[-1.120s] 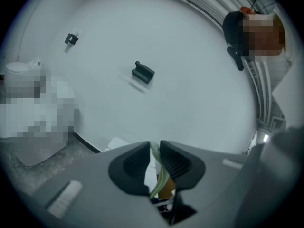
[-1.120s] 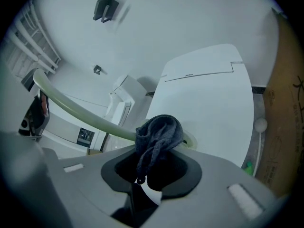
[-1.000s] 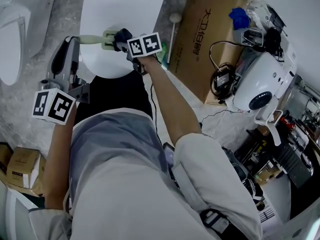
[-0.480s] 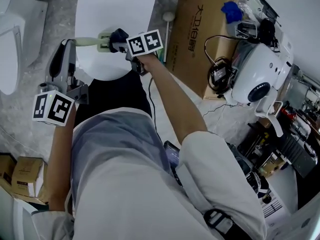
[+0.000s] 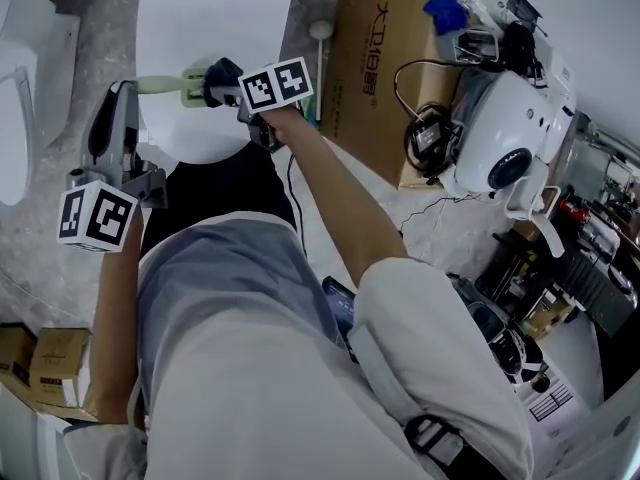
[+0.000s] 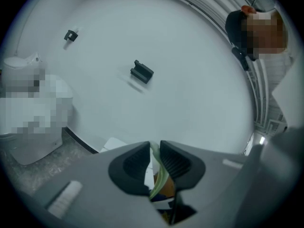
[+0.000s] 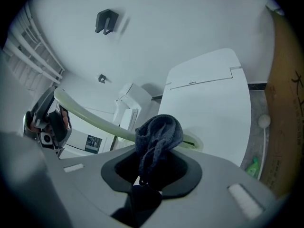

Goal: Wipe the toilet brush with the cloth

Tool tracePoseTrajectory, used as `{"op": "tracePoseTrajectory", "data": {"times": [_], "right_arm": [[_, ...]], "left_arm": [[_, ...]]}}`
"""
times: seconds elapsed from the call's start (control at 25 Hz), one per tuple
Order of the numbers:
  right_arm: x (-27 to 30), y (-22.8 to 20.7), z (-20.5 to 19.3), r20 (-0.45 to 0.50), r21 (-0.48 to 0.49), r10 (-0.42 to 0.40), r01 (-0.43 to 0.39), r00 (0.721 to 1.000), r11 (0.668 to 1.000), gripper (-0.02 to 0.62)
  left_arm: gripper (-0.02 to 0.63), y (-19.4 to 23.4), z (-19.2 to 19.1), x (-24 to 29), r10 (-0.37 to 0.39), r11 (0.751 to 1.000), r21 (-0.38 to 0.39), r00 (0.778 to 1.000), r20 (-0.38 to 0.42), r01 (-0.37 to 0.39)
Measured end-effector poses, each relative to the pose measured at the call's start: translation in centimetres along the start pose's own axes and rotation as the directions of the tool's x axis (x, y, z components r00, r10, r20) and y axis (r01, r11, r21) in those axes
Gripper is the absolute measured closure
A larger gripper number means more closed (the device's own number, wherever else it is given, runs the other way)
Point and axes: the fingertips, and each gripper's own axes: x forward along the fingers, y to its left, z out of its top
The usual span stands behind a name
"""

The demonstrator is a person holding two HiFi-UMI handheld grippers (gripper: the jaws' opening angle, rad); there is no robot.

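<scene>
The toilet brush has a pale green handle and is held level over the closed white toilet lid. My left gripper is shut on the handle's end; its pads pinch the green rod. My right gripper is shut on a dark blue-grey cloth, which presses against the brush near its head end. In the right gripper view the cloth bunches out of the right gripper and drapes over the handle. The left gripper shows at the handle's far end.
A large cardboard box stands right of the toilet, with a white-tipped stick and a green bottle beside it. A white machine with cables lies further right. Another white toilet is at left, small boxes at lower left.
The whole scene, with both grippers and the brush, has drifted up and left in the head view. Both holds are unchanged, and the cloth stays against the brush.
</scene>
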Motion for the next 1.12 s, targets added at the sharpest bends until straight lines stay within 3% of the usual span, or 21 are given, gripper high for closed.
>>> {"op": "tracePoseTrajectory", "data": {"times": [1.12], "right_arm": [[-4.2,5.6,2.2,0.041,-0.034,0.000,0.002,0.999,0.999,0.500]], "left_arm": [[0.606,0.1,0.5,0.2,-0.046,0.998,-0.030,0.999,0.025,0.047]]}}
